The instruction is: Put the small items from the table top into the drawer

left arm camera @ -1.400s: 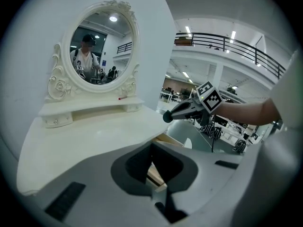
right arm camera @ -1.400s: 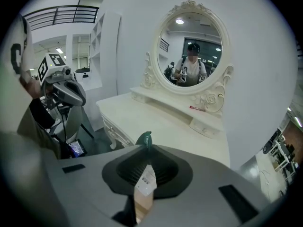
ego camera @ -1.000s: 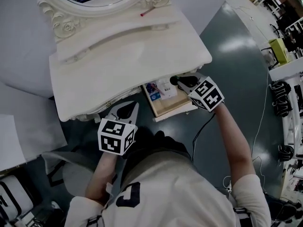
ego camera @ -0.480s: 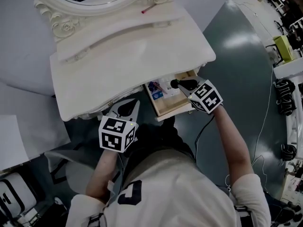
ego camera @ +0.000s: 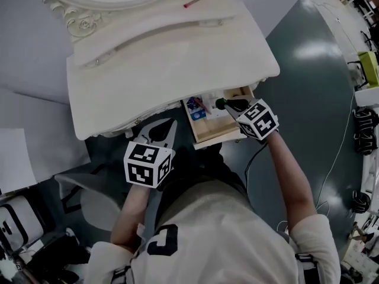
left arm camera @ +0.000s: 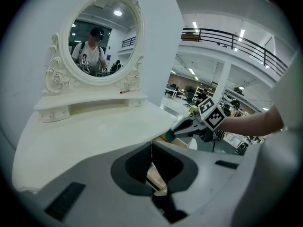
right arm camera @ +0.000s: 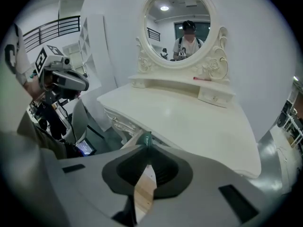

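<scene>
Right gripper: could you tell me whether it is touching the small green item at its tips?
Touching: in the right gripper view, the right gripper has its jaws closed on the small green item.

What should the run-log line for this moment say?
right gripper: shut on small green item, over open drawer | left gripper: shut, empty, at table front | left: red item on shelf

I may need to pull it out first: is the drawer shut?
No, the drawer stands pulled out under the table top, small items inside, the right claw holding a green item over it.
</scene>
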`<state>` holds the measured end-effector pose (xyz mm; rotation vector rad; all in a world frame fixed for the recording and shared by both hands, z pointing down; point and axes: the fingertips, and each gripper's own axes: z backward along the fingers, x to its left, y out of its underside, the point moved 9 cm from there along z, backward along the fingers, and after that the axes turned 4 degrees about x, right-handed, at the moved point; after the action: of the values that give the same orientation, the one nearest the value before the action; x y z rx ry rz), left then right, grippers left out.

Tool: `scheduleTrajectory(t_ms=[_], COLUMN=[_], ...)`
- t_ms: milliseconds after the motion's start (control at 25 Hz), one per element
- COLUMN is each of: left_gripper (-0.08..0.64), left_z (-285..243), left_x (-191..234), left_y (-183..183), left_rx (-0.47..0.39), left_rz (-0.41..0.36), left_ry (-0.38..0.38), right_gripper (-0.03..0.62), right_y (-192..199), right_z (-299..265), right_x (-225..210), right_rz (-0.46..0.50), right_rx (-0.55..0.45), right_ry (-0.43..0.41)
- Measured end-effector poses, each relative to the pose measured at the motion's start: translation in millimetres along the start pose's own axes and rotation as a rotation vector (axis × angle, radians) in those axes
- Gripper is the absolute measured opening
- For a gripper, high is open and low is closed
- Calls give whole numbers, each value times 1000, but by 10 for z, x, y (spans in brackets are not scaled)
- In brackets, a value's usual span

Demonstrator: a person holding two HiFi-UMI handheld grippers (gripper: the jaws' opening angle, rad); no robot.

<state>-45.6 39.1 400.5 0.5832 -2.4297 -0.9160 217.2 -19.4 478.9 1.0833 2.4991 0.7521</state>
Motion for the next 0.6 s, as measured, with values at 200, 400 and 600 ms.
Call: scheduleTrajectory(t_ms=[200, 400, 600], left_gripper=[55, 55, 55], left_z=[-93, -145, -147], left_x=[-52, -83, -20], left_y=[15, 14, 24], left_rx=[16, 24, 32], left_rz=[16, 25, 36], left_ry=[-19, -29, -45], right_gripper=[44, 44, 44], right_y=[112, 185, 201], right_z=[-96, -215, -347], right_x=[-40, -63, -67], right_rz=[3, -2, -36], right_rx=[19, 36, 46], right_ry=[-40, -62, -89])
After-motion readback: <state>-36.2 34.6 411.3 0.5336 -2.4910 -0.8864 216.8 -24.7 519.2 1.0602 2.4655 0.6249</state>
